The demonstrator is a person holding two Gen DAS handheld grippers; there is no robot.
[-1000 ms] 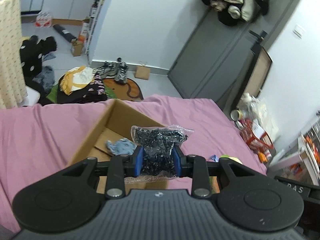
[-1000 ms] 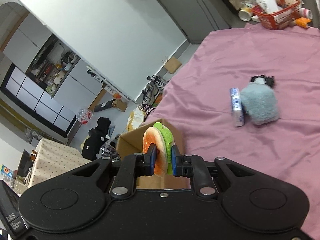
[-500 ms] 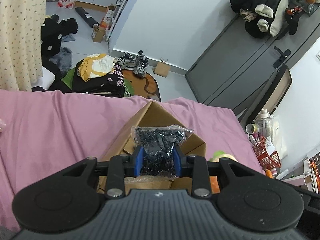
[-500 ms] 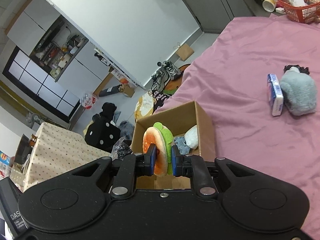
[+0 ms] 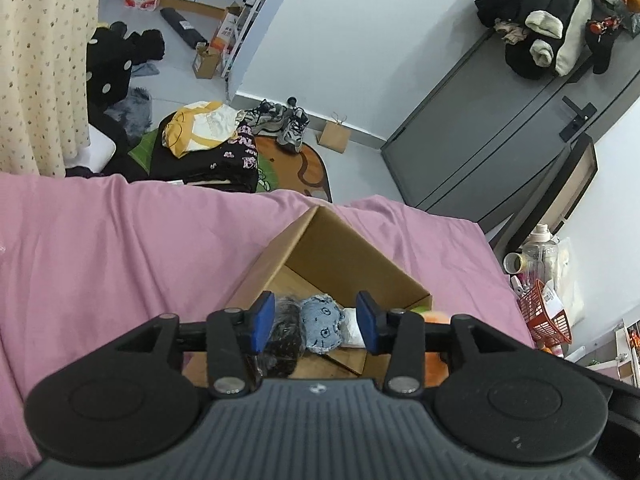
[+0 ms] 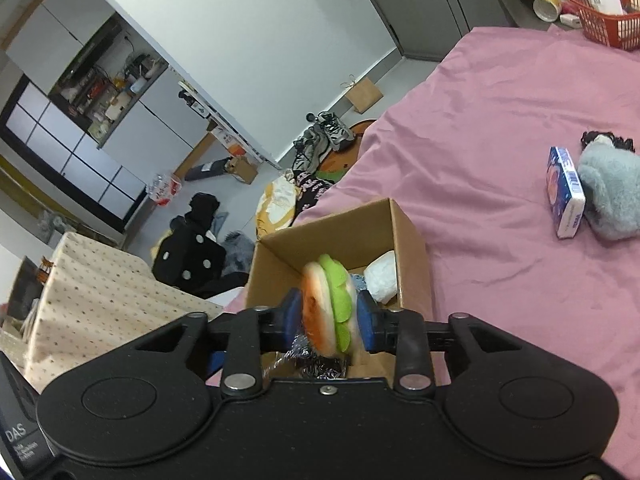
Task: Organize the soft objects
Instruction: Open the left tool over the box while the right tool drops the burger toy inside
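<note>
An open cardboard box sits on the pink bedspread. My left gripper hangs open just above it, nothing between its blue pads. Under it, inside the box, lie a black item in a clear bag, a blue denim soft piece and a white soft item. My right gripper hovers over the same box, its pads against both sides of an orange, white and green burger toy. The grip looks loose.
A grey plush and a blue carton lie on the bedspread to the right of the box. A red basket stands past the bed's far corner. Clothes and shoes clutter the floor beyond the bed.
My left gripper opened and the bagged black item dropped into the box. My right gripper moved over the box and its jaws widened around the burger toy.
</note>
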